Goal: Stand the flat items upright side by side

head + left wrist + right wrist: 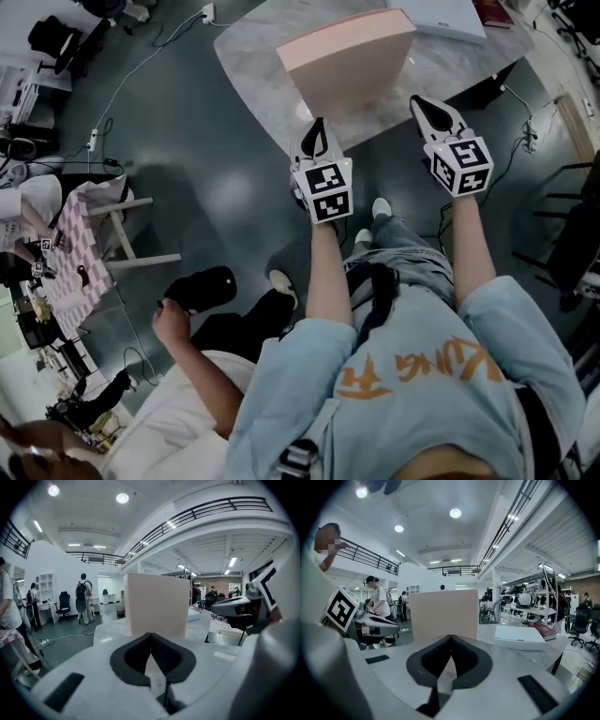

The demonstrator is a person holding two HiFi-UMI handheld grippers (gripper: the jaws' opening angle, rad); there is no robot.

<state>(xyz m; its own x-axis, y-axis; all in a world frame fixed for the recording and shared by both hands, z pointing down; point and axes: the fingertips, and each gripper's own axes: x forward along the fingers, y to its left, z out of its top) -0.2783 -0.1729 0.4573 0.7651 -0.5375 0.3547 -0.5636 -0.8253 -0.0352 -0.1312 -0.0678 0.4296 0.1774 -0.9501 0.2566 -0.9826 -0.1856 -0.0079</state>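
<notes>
Marble desk [248, 56] carries a pink flat item [349, 58] standing upright, with a white flat item [441, 14] lying nearby. Left tool [319, 127] and right tool [419, 103] hover near it, both closed and empty.

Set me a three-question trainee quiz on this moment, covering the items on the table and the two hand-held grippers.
1. True or false: the pink flat item stands upright on the marble table.
2. Which of these lies flat on the table? A) the white flat item B) the pink flat item C) both
3. Fill in: the left hand-held gripper and the right hand-held gripper both have their jaws ____, with nothing between them.

Key: 1 true; 2 A; 3 shut.
</notes>
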